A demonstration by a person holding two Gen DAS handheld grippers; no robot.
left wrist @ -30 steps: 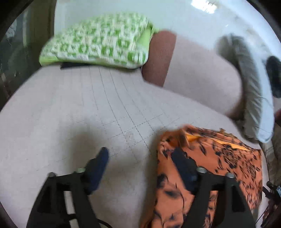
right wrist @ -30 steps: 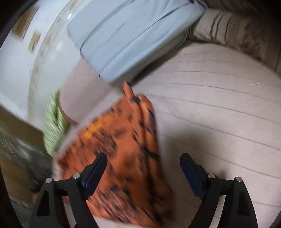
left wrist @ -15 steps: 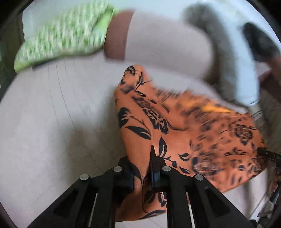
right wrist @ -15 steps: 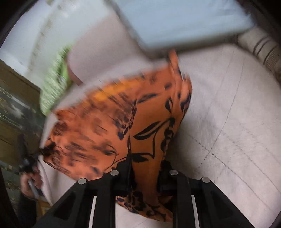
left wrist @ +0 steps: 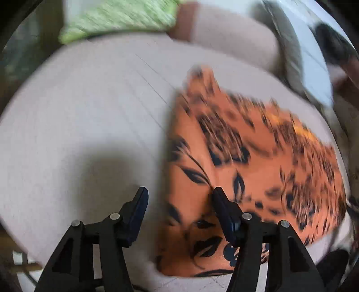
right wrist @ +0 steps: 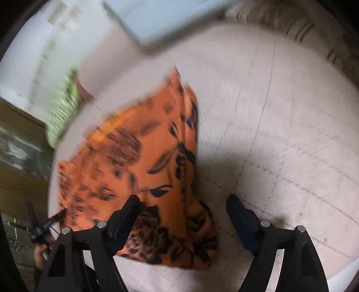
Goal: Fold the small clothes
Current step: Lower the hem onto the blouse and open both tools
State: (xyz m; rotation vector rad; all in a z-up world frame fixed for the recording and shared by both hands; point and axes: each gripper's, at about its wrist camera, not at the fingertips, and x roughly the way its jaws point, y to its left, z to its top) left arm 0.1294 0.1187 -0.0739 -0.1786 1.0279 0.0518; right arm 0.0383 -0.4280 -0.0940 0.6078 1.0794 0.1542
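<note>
- Two hand-held grippers hang over one orange garment with a black floral print [left wrist: 253,161], which lies folded on a pale quilted bed cover [left wrist: 78,116]; both views are smeared by motion.
- The left gripper [left wrist: 179,202] stands released, its jaws having just been opening. In the left wrist view the cloth's left edge lies in the gap near the bottom centre of the frame, the right pad resting against the fabric and the left pad clear over bare cover, so nothing is pinched.
- The right gripper [right wrist: 182,212] is likewise let go, its jaws having just been opening. In the right wrist view the garment's right edge sits between the fingers at lower centre, neither pad pressing on it.
- The garment fills the centre and right of the left wrist view, and the centre and left of the right wrist view, with a doubled, thicker band along the edge beside each gripper.
- The step in hand appears to be the release after a fold laid over: the cloth is down and both grips are off.
- A green-patterned pillow [left wrist: 116,20] sits at the upper left of the left wrist view, well apart from the work.
- The next move probably calls for fresh grips on a free edge to fold the piece smaller, or a smoothing pass; the soft cover could bunch if pinched along with the cloth.
</note>
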